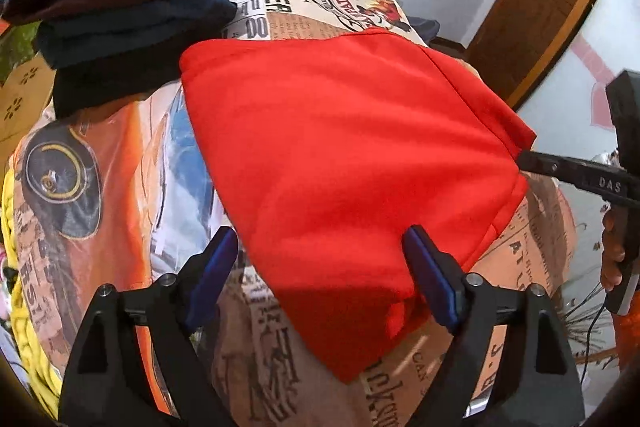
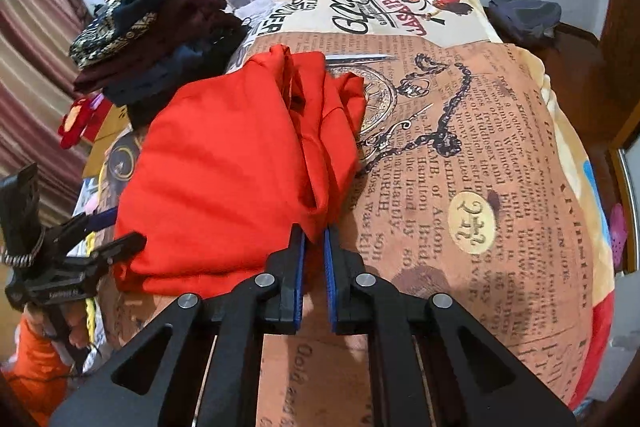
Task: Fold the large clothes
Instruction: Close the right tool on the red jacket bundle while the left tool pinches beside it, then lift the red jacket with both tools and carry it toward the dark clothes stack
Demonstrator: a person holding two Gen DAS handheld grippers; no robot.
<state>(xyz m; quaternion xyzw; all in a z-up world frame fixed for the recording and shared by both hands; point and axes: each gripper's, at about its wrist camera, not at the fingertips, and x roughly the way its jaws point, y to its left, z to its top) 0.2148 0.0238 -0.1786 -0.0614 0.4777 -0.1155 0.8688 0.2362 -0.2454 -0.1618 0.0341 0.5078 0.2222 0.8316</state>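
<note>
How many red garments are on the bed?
1. The red garment lies folded beside the stack of dark clothes, its near edge pinched in the right gripper. Others may be hidden.

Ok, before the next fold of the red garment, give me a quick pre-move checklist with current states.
1. Right tongs pinching the red garment edge: ok, shut on it.
2. Left tongs free of the cloth: ok, open.
3. Garment lying flat: not ok, bunched folds along its right side.
4. Folded pile apart from the garment: cannot tell, edges meet in view.
5. Bedspread free beside the garment: ok.
</note>
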